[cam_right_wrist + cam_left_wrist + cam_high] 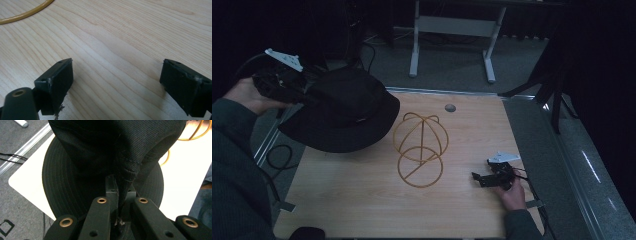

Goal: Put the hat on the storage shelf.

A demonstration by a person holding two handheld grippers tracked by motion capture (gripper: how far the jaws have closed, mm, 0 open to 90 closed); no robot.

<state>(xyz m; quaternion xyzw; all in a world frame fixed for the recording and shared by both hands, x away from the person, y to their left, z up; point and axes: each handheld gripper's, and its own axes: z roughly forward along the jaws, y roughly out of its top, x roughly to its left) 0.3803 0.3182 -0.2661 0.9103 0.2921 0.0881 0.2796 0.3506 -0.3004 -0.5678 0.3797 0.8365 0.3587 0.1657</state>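
In the high view the left gripper (307, 95) sits at the upper left of the frame, its front end buried against the black hat (344, 111), so its jaws are hidden there. The left gripper view settles it: the jaws are closed tight on a pinched fold of the hat's fabric (120, 170), and the hat blocks most of what lies beyond. Its brim covers the table's (362, 200) upper left corner, and whether it rests on the wood or hangs above is hard to tell. Just right of it, at the frame's centre, stands the wire hat stand (420, 149) (a yellow dome on a ring), with nothing on it. At the lower right, the right gripper (479, 178) lies low over the table, jaws spread wide on nothing.
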